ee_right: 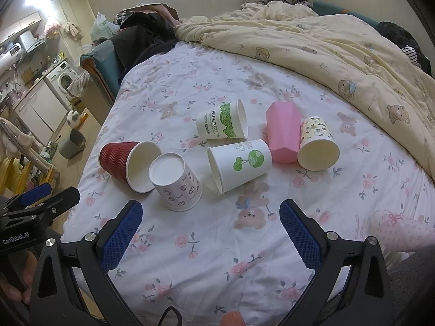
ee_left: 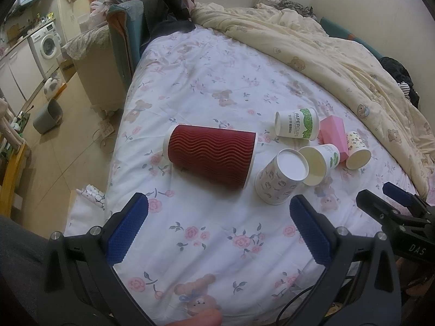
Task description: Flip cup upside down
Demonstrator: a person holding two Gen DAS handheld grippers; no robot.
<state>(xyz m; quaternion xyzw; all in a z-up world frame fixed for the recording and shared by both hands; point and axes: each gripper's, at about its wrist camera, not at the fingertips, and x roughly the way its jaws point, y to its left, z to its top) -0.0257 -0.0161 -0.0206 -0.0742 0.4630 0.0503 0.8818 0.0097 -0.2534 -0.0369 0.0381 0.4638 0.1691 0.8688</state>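
While you hold both tools low over the bed, your left gripper has its blue fingers spread wide with nothing between them. Your right gripper is spread wide too, and it holds nothing.

Just ahead of both sits a white paper cup with small pink pictures. It already stands mouth down, flat bottom up, leaning a little.

Next to it lies a big red paper cup with wavy ribs. I think this is the one to flip. It lies on its side, touching or nearly touching the white cup. Its long way runs left to right across your left gripper. From your right gripper, its open mouth faces you.

Your left gripper looks nearer to its middle. Other paper cups and a pink plastic cup with flat sides lie farther back on the flowered sheet.
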